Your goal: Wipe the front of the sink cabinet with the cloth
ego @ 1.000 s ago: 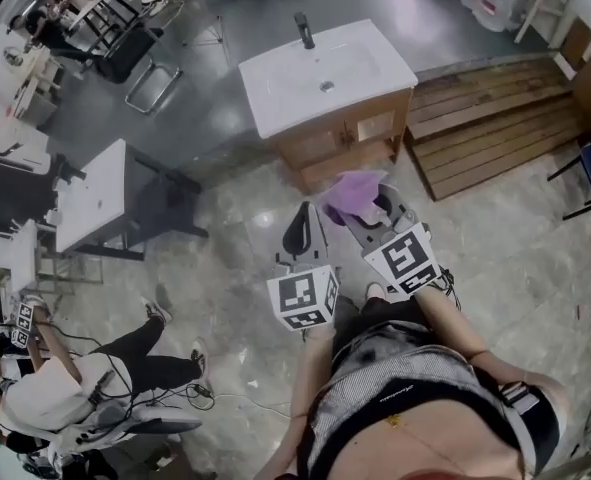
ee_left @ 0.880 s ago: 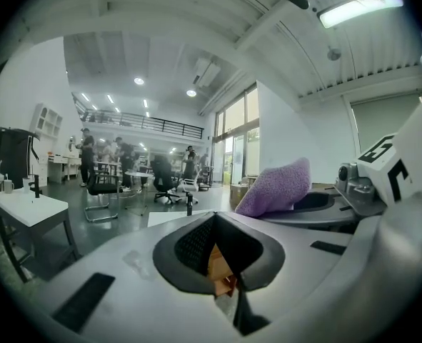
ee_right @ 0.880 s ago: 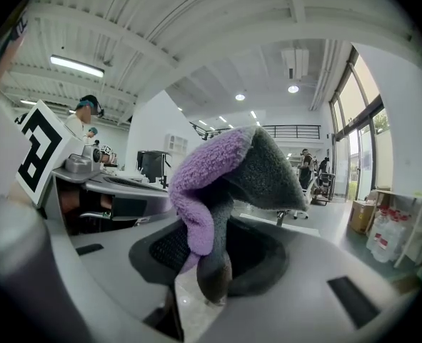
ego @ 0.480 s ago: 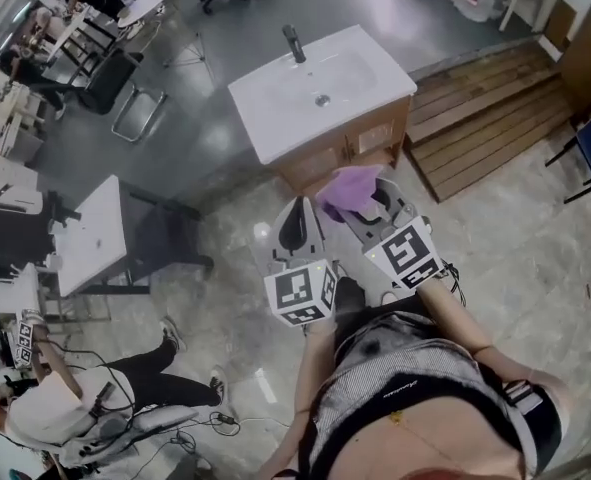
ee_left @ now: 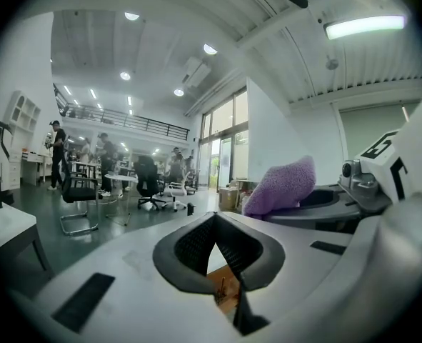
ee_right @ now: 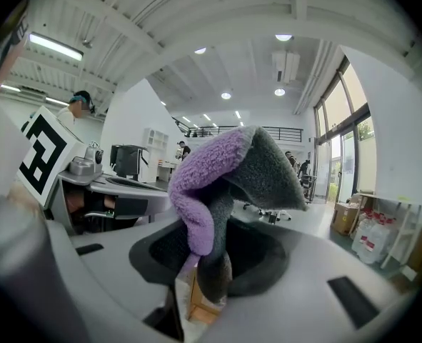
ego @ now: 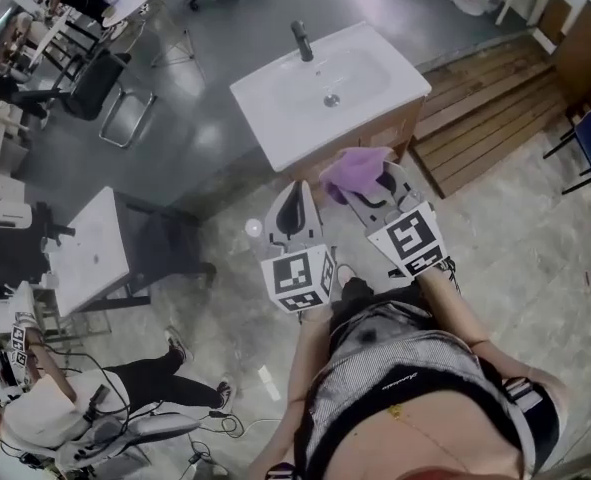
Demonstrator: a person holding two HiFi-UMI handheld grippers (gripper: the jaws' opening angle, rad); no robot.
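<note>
In the head view the white sink [ego: 275, 108] lies a little further right in the picture than half a second ago, and both tools reach closer to the cabinet [ego: 403, 128] beneath it. The purple cloth [ego: 355, 173] now overlaps the lower edge of the wooden cabinet front, where before it showed just short of it; whether it touches the wood cannot be told from above. The right tool [ego: 377, 190] carries the cloth at its tip, and the left tool [ego: 295, 211] hangs just beside it, to its left, pointing at the floor [ego: 225, 218] before the cabinet. A person [ego: 65, 408] crouching at the lower left has slid further down the picture. In the left gripper view the left tool's jaws are clenched, tips together with nothing between them; a strip of the cabinet's wood shows through the gap below the tips, and the cloth stands up to the right on the other tool. In the right gripper view the right tool is clamped on the cloth, which rises from the jaws in a fold, purple on one face and grey on the other, with wood showing just below it.
</note>
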